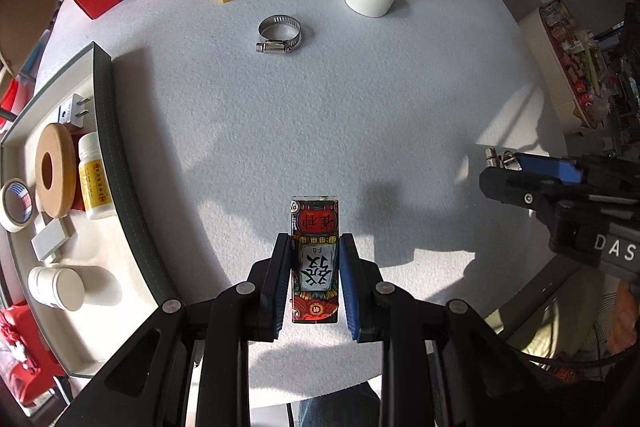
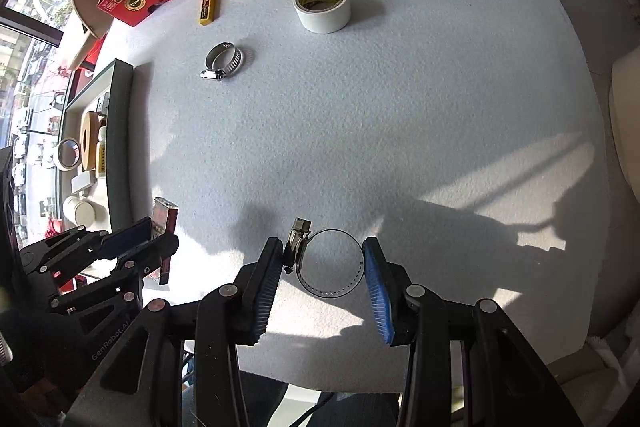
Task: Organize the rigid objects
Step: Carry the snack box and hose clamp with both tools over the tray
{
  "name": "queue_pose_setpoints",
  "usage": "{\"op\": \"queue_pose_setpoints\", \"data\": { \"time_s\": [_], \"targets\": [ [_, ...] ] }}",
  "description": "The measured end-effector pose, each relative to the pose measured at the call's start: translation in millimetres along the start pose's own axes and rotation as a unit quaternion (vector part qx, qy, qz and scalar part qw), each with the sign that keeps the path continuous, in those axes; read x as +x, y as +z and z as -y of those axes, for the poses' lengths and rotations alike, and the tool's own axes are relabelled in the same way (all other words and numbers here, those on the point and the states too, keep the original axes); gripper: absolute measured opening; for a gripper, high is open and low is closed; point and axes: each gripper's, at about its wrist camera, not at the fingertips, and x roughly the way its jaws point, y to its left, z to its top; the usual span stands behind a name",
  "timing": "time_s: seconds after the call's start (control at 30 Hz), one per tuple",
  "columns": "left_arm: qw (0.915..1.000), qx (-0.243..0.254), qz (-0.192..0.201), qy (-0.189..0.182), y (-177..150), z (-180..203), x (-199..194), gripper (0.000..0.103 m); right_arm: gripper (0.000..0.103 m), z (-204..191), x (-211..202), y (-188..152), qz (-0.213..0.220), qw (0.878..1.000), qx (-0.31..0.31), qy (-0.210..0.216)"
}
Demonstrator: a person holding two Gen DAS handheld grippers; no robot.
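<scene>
1. Lighter, a flat printed one, sits pinched between the pads of the left tool, lifted above the table near its near edge; its long axis runs near-to-far along the fingers, one end poking out beyond the tips.
2. Hose clamp is squeezed across its ring by the right tool, screw housing at the left pad, ring roughly flat-on to the camera.
3. Risk: the glossy lighter could slide or pivot in the pads if swung fast toward the tray at the left.
4. Risk: the thin springy clamp could flex and pop out of the grip.
5. Risk: the tray already holds a bottle, tape and a disc, so a careless drop may knock them.
</scene>
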Motion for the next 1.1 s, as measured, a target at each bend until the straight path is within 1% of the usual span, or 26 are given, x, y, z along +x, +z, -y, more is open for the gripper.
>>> {"op": "queue_pose_setpoints", "data": {
  "time_s": [0.1, 0.13, 0.23, 0.3, 0.43, 0.57, 0.7, 0.83, 0.97, 1.1],
  "targets": [
    [1.0, 0.001, 0.007, -0.006, -14, -6, -15, 0.026, 0.042, -6, -11, -8, 0.0, 1.0, -0.009, 0.002],
    [0.9999, -0.001, 0.01, -0.007, -8, -14, -18, 0.026, 0.042, -9, -13, -8, 0.001, 1.0, -0.013, 0.001],
    [0.9997, -0.01, 0.023, -0.006, -9, -30, -28, 0.026, 0.042, -22, -20, -8, 0.005, 1.0, -0.029, -0.001],
    [0.9992, -0.023, 0.032, -0.004, -6, -38, -30, 0.026, 0.042, -31, -24, -5, 0.01, 0.999, -0.041, -0.005],
    [0.997, -0.058, 0.05, 0.002, -9, -67, -39, 0.026, 0.042, -53, -31, 0, 0.018, 0.997, -0.071, -0.01],
    [0.9934, -0.092, 0.065, 0.024, -18, -93, -49, 0.026, 0.042, -84, -33, 6, 0.023, 0.994, -0.109, -0.01],
    [0.9872, -0.137, 0.074, 0.034, -32, -119, -53, 0.026, 0.043, -119, -32, 9, 0.022, 0.988, -0.152, -0.009],
    [0.9786, -0.184, 0.08, 0.047, -54, -148, -61, 0.026, 0.043, -158, -28, 10, 0.02, 0.979, -0.202, -0.006],
    [0.9682, -0.227, 0.087, 0.061, -73, -174, -65, 0.026, 0.043, -199, -25, 8, 0.019, 0.968, -0.252, 0.002],
    [0.9592, -0.259, 0.087, 0.073, -89, -192, -66, 0.026, 0.043, -235, -21, 5, 0.017, 0.955, -0.294, 0.007]
  ]
}}
